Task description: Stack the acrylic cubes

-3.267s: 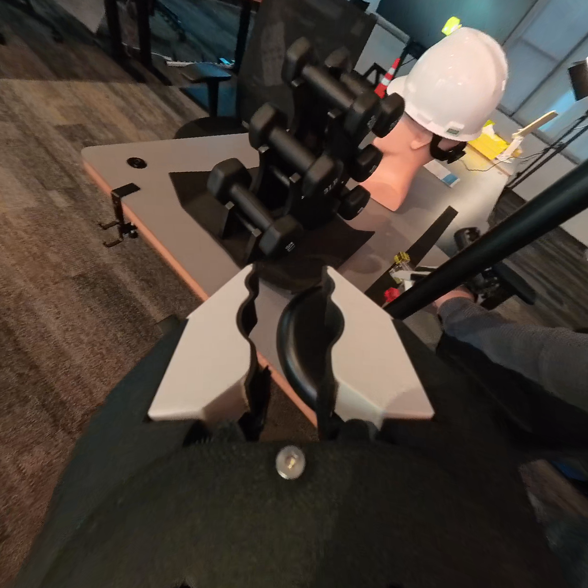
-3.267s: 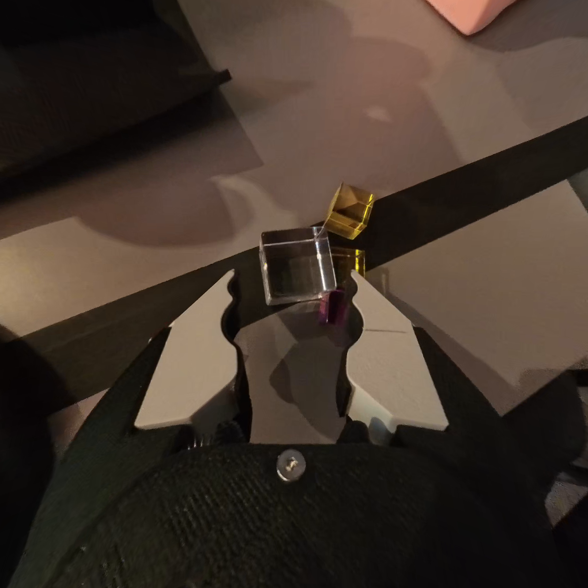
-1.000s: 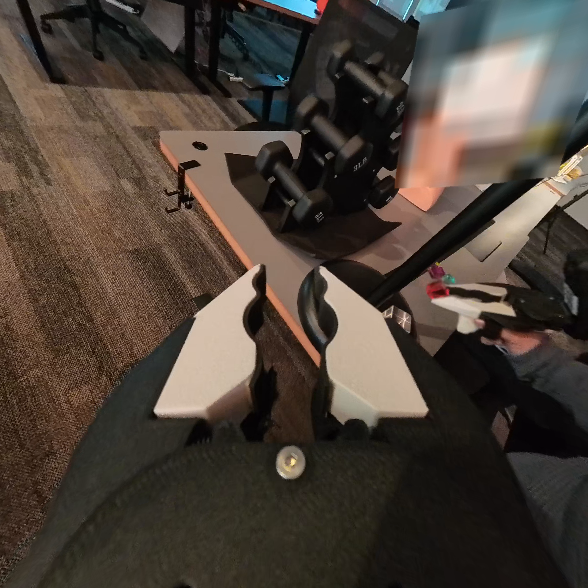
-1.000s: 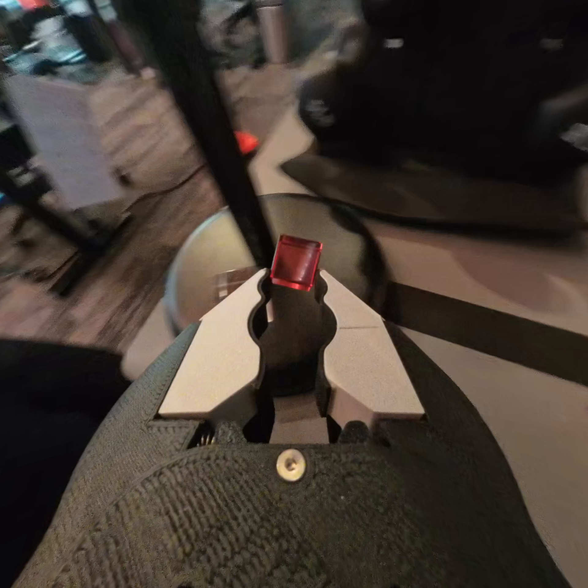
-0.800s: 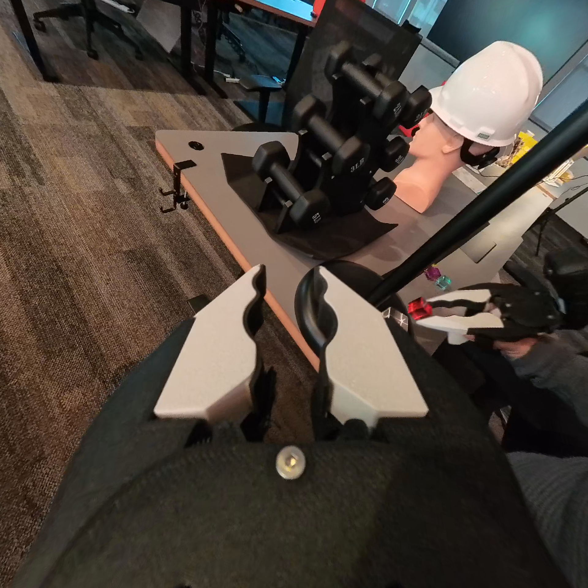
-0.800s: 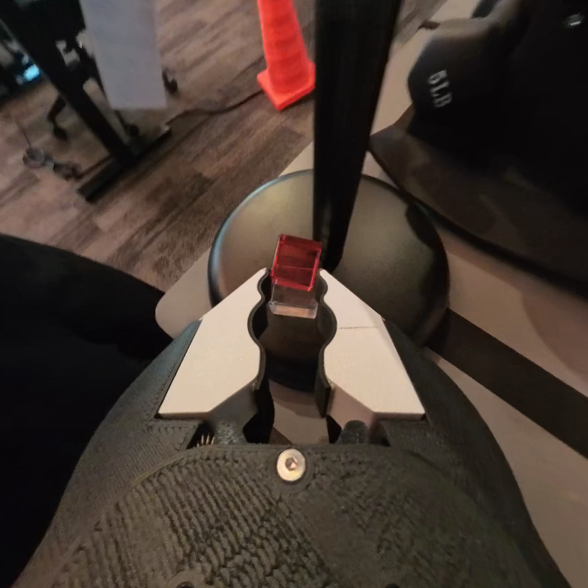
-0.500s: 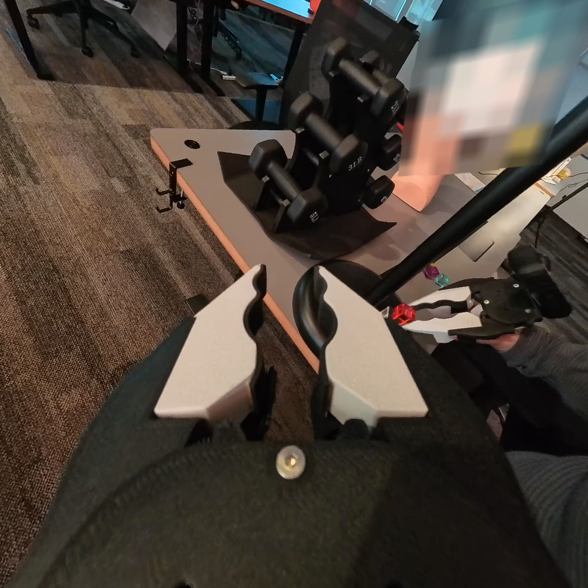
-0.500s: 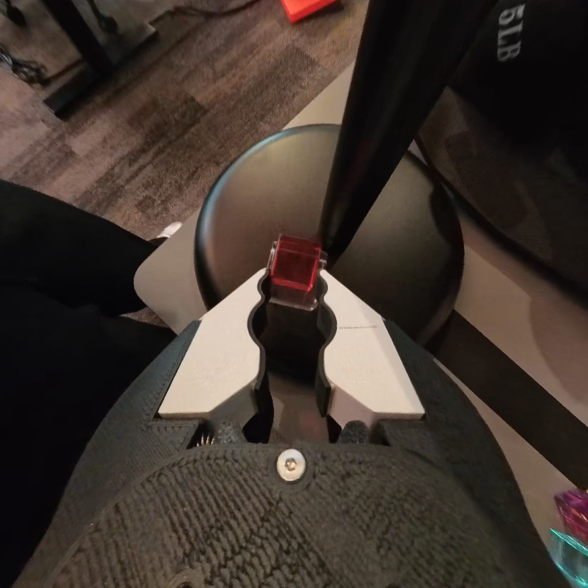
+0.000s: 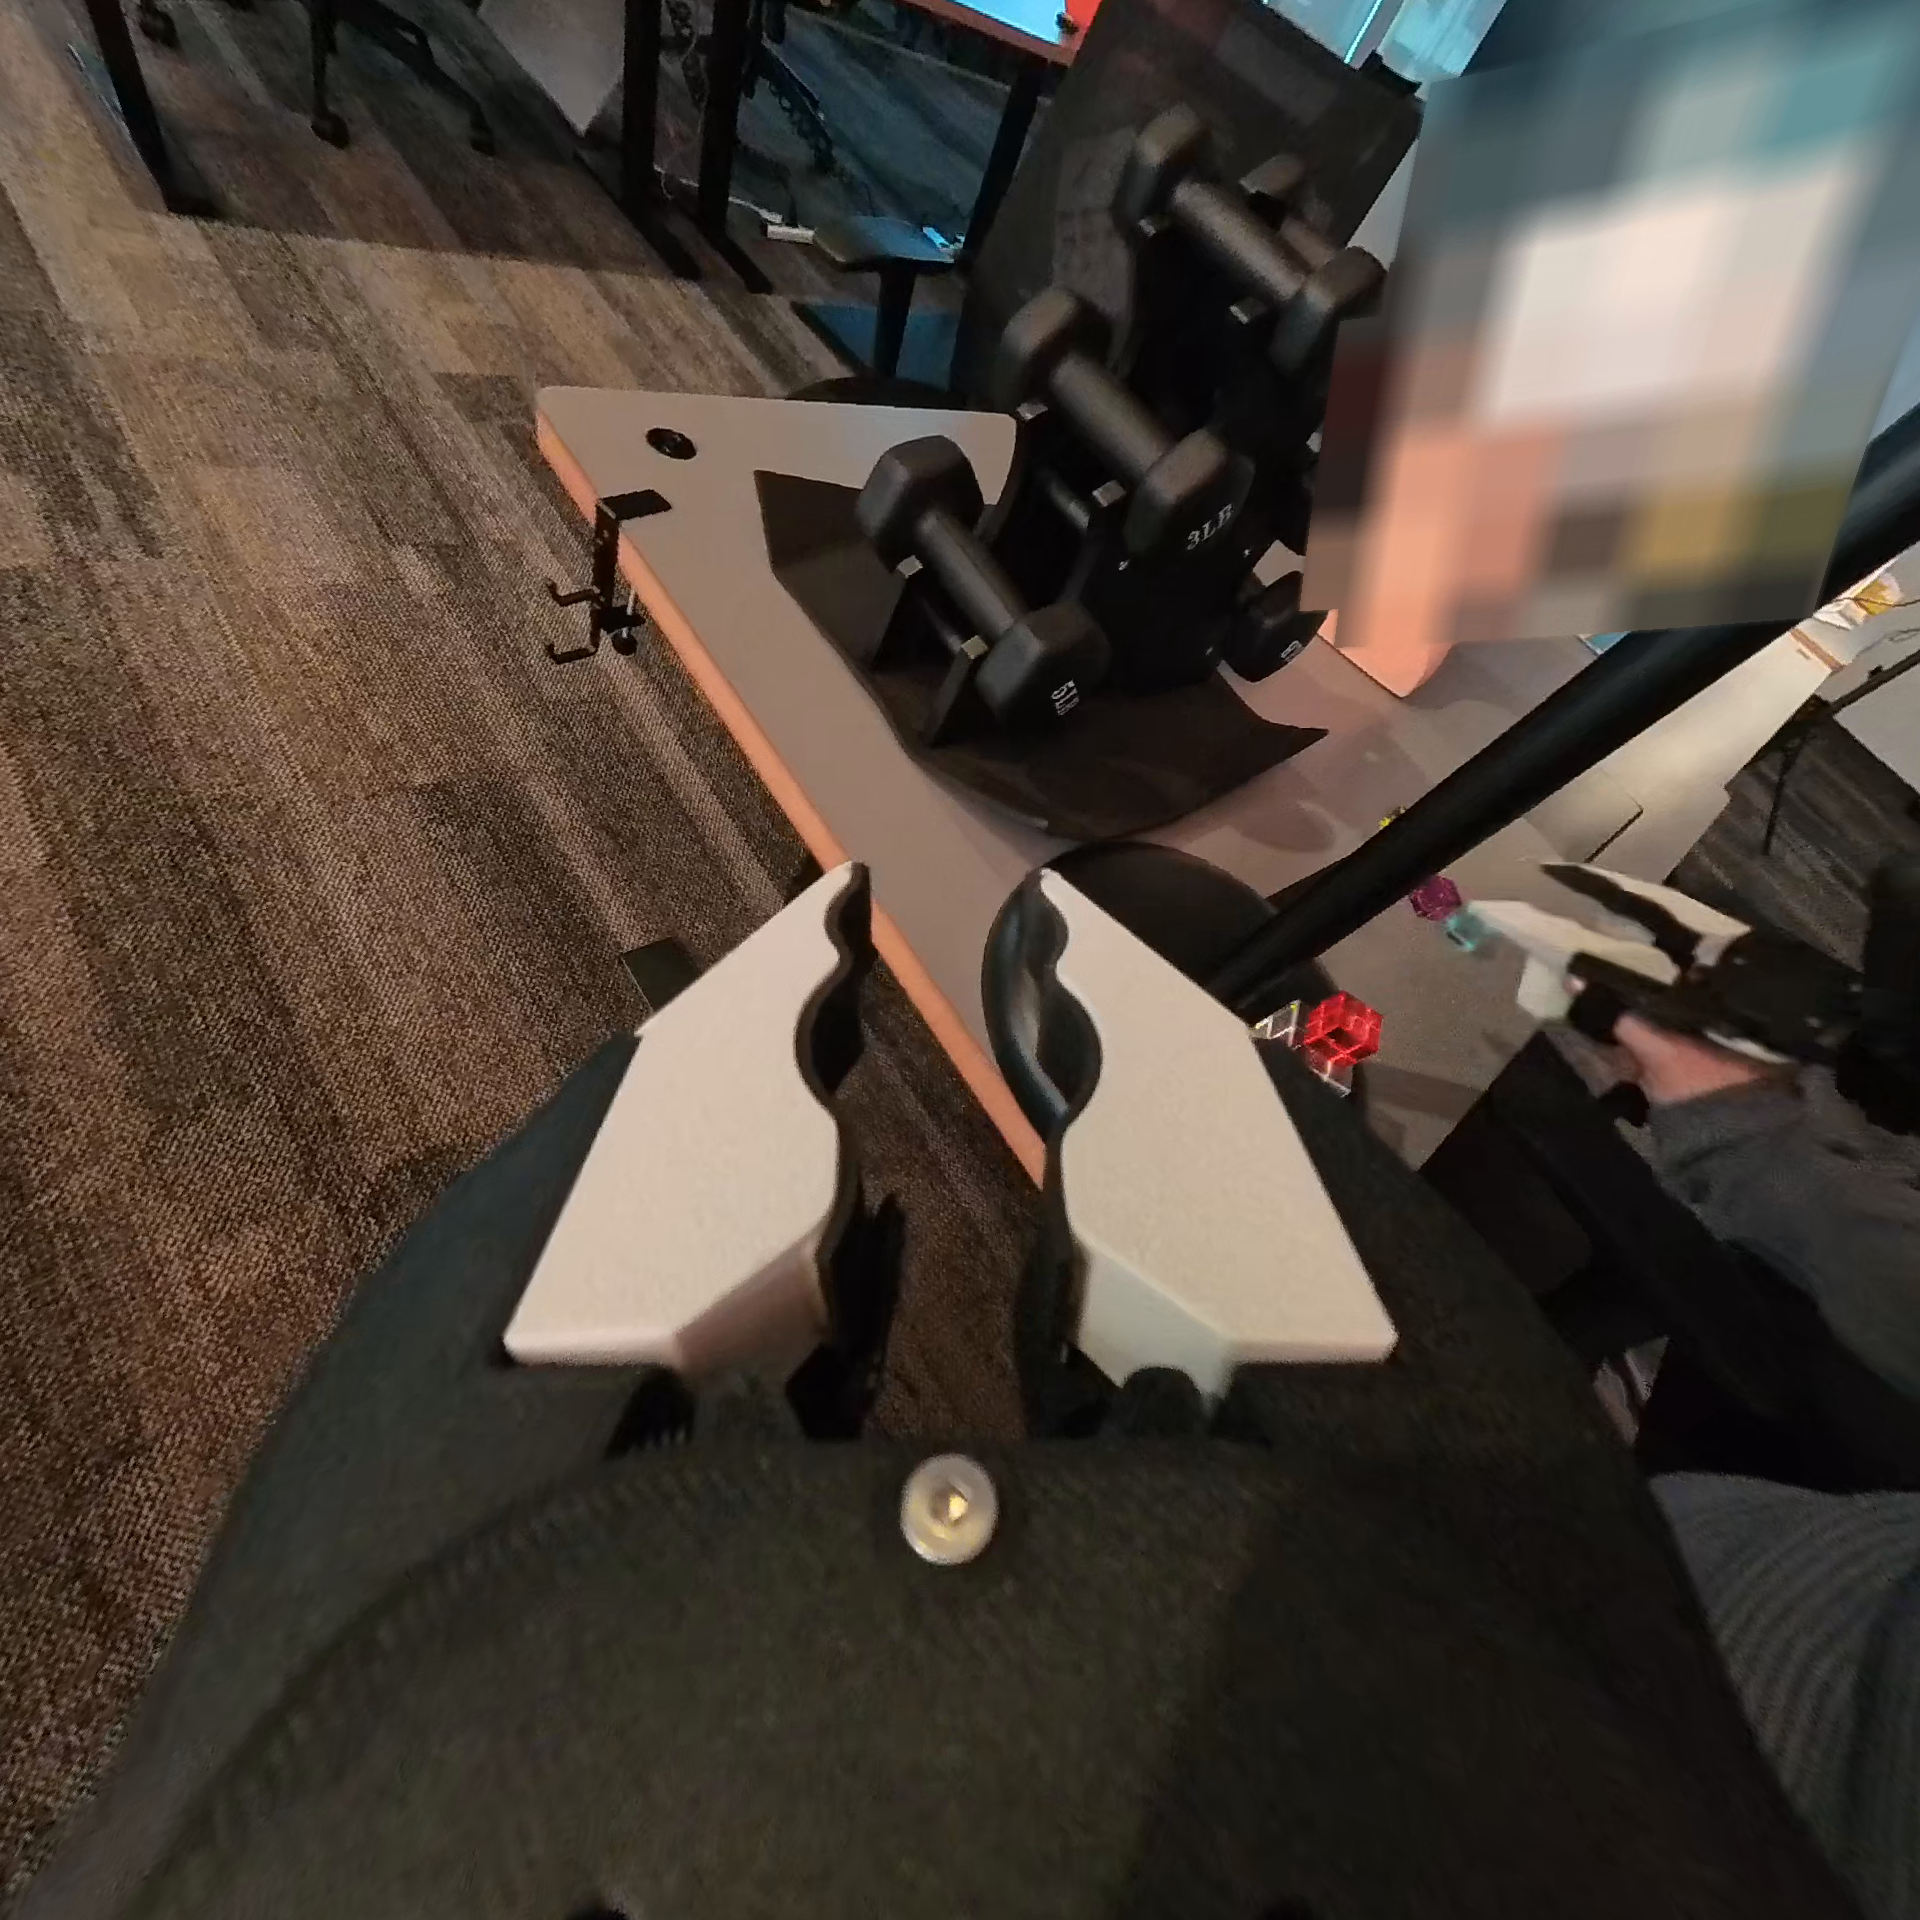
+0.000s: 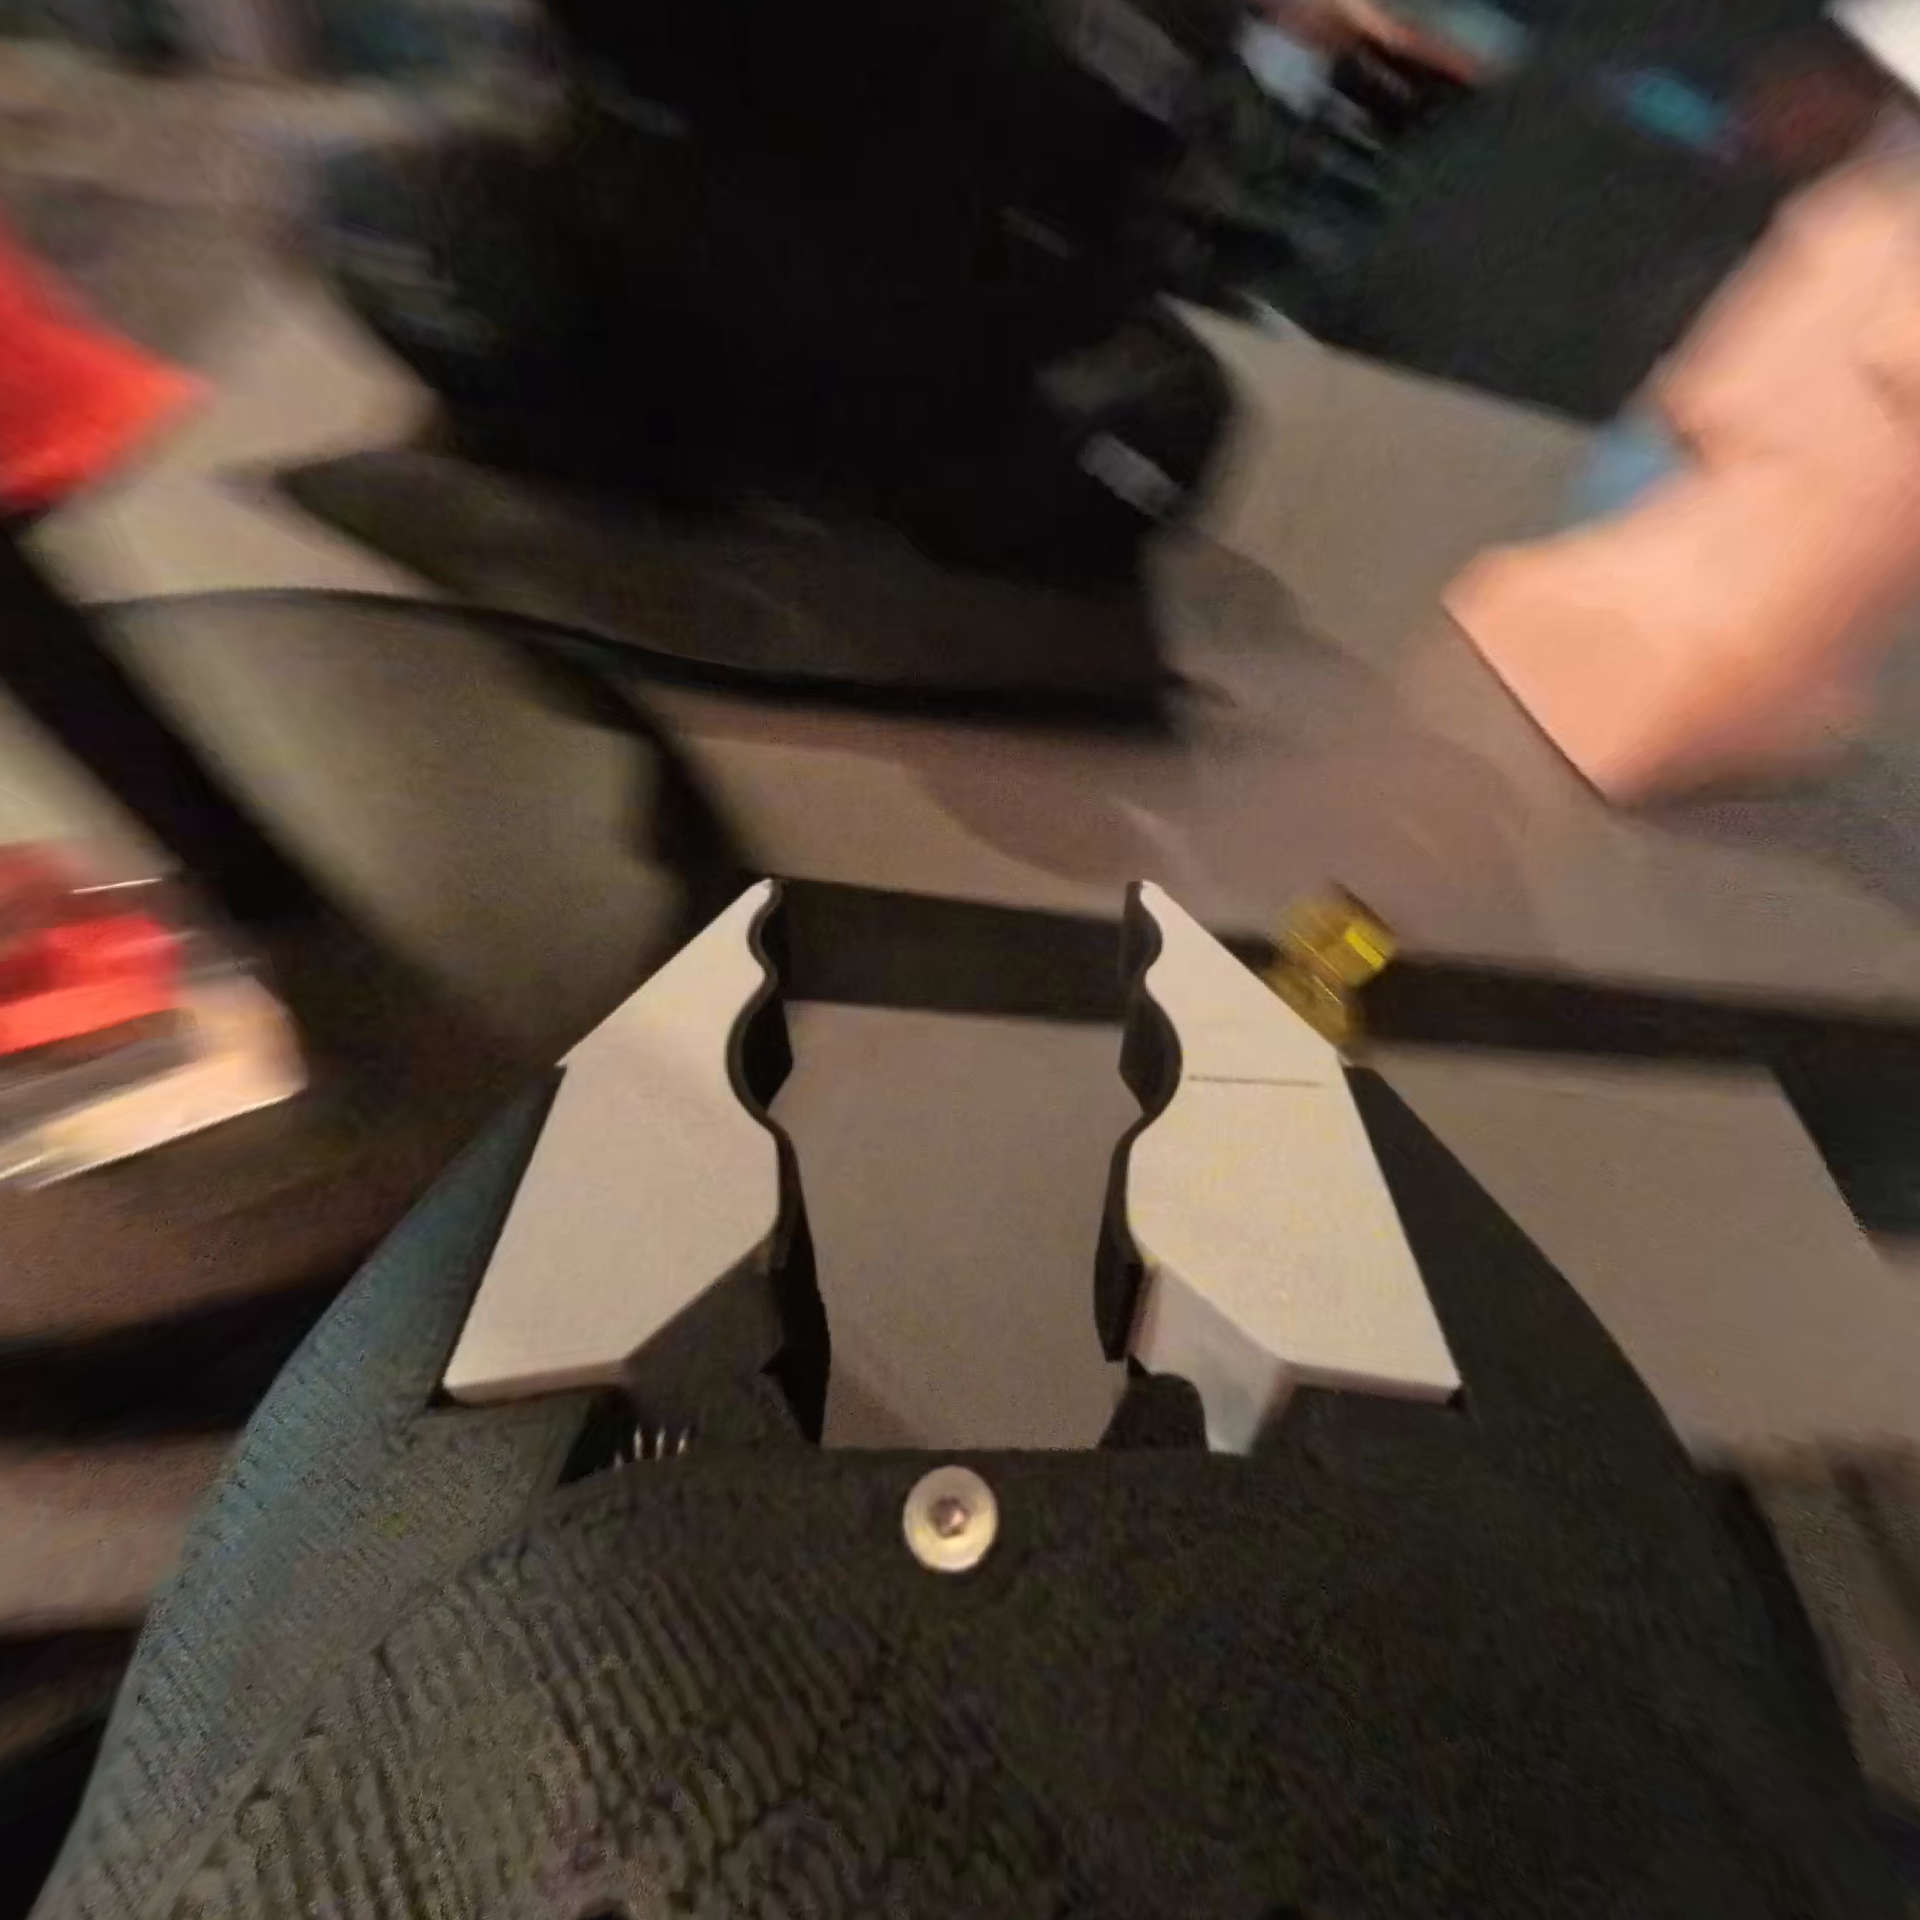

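Your right gripper has let go of the red cube it carried a second ago and swung away to the right; its fingers now stand wide apart with only grey table and a black strip between them. The red cube sits on a clear cube by the black round base of the pole. A yellow cube lies just right of your right fingertip. Your left gripper hangs over the table's near edge, fingers parted with nothing between them.

Red cube atop clear cube; on black base
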Motion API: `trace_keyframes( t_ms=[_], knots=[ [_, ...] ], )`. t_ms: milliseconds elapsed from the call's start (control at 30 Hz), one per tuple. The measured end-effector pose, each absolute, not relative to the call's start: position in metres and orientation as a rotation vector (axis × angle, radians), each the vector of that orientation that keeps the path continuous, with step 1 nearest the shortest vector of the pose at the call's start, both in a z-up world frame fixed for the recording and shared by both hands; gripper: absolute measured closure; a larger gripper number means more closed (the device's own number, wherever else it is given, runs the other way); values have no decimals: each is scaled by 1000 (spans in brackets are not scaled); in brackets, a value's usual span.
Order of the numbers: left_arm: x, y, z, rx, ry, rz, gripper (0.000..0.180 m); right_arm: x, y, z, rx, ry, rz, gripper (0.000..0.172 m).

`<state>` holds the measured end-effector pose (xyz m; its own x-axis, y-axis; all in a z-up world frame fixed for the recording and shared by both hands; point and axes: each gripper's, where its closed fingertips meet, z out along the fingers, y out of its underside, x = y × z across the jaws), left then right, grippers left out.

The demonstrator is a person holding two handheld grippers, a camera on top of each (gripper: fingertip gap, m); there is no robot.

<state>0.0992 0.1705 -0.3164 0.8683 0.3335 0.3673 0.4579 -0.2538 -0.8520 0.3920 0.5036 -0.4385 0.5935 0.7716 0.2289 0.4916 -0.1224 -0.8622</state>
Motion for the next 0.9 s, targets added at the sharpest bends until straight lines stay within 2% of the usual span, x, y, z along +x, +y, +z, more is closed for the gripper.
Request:
trace_keyframes(
  t_ms=[67,233,567,600,700,800,900],
  knots=[
    [99,169,-318,-1869,-596,-136,152,436,550,-466,-1977,-823,221,103],
    [102,172,-320,-1892,-585,-145,152,466,588,-523,-2219,-683,252,104],
    [111,175,-325,-1953,-555,-147,151,449,616,-548,-2284,-805,103,135],
    [112,175,-325,-1956,-553,-150,152,446,616,-549,-2285,-812,107,145],
    [114,175,-326,-1960,-549,-151,152,433,606,-542,-2285,-865,193,146],
    [113,174,-326,-1945,-554,-148,152,404,570,-508,-2156,-969,385,146],
    [111,170,-328,-1932,-570,-141,152,361,487,-462,-1964,-1200,686,147]
  ],
)
